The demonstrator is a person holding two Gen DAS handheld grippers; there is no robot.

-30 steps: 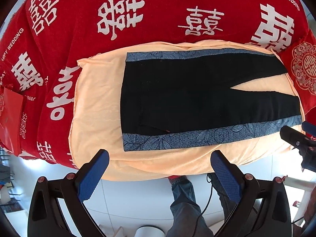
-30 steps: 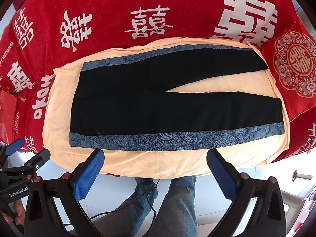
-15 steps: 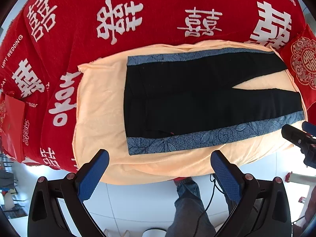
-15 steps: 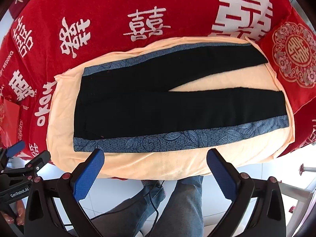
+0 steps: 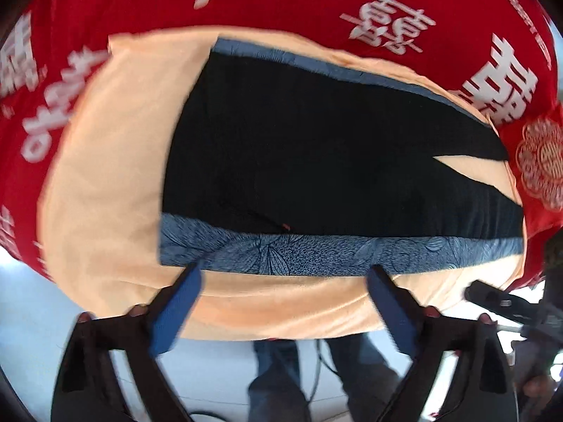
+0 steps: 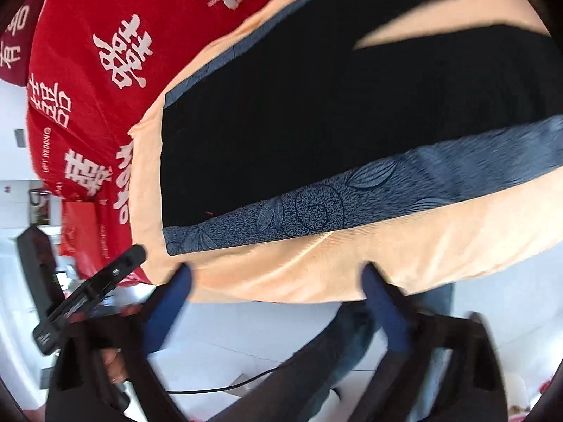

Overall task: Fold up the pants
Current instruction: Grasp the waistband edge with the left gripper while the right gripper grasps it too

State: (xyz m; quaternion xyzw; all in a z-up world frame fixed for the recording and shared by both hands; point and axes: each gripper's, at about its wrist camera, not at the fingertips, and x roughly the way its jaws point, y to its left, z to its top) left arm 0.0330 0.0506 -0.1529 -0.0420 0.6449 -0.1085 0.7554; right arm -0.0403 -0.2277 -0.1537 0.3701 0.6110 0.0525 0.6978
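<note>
nearest the black pants with blue leaf-patterned side bands (image 5: 334,161), the left gripper (image 5: 283,277) hung over their near band by the waist corner, jaws wide but just narrowing, nothing between them. the right gripper (image 6: 276,277) stood short of that band, over the peach cloth (image 6: 352,263), jaws likewise closing on nothing. the pants lay flat on that cloth, legs apart at the far end. if the right jaws shut there, they would likely pinch peach cloth instead of the band and drag it into the fold. beyond the pants lay the red printed cover (image 5: 316,3).
</note>
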